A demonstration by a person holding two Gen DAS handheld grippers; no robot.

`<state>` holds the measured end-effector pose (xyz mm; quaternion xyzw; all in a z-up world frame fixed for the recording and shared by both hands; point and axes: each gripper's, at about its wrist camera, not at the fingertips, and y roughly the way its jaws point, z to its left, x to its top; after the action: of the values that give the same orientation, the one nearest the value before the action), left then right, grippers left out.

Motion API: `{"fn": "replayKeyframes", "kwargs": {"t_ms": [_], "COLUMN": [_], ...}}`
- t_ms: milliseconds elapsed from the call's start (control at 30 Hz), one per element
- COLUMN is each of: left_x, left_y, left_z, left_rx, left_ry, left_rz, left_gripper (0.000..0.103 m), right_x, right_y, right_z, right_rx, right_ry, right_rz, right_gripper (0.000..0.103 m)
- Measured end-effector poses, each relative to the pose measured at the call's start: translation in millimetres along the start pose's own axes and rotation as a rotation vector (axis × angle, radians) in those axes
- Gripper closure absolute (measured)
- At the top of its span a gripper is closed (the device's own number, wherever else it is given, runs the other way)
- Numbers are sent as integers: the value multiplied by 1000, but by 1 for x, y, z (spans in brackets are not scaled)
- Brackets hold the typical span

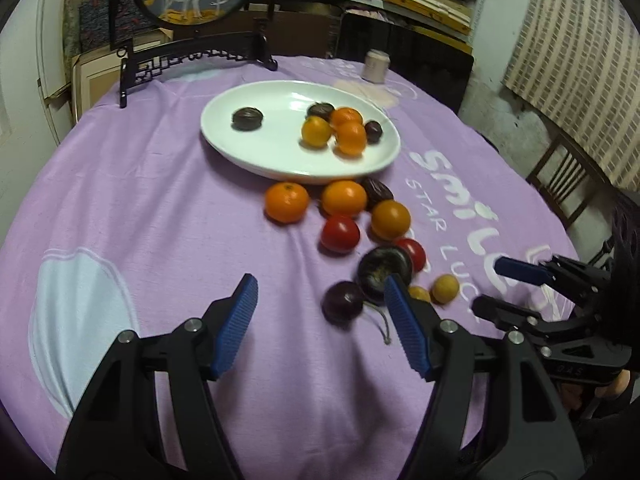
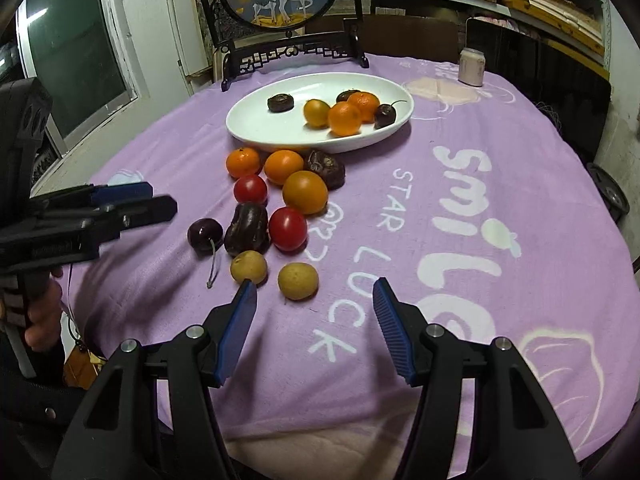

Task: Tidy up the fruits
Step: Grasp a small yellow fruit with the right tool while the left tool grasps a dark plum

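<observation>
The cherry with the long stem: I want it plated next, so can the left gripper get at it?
Probably yes: the left gripper is open and empty, and the cherry lies just ahead, though the dark purple fruit crowds it.

Both grippers (image 1: pixel 322 326) (image 2: pixel 314 330) agape, empty

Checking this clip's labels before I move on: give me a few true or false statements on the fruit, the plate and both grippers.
1. The white plate holds six fruits. True.
2. The right gripper is shut on a tomato. False: its jaws stand open with nothing between them.
3. Two red tomatoes lie on the purple tablecloth. True.
4. The plate is empty. False: oranges and dark fruits lie in it.
5. The left gripper is open. True.
</observation>
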<state>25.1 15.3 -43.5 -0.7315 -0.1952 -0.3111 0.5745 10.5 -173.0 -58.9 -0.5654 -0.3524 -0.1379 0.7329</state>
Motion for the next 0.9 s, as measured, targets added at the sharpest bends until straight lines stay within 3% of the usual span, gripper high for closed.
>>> {"fn": "replayKeyframes", "kwargs": {"t_ms": [233,300,367,633,800,900], "left_x": [-15,-18,-20,-20,-16,-12], "left_y": [-8,-8,-8,5,18,27], "left_z": [4,3,1,-10,-19,-21], "left_rx": [23,25,23,21,17,13], "left_ry": [4,11,21,57,89,103], "left_rz": [10,19,28,60,78,93], "left_gripper": [33,33,33,35,58,62], "right_x": [-2,-2,-1,0,-3,-4], "right_y": [26,33,35,19,12,10], "right_z": [-3,-2,1,-9,-20,-23], "right_rx": [2,-8,11,28,55,70], "right_ry": [22,9,-14,23,70,86], "right_rz": [48,46,33,15,16,17], "right_gripper": [42,55,76,77,77,77]}}
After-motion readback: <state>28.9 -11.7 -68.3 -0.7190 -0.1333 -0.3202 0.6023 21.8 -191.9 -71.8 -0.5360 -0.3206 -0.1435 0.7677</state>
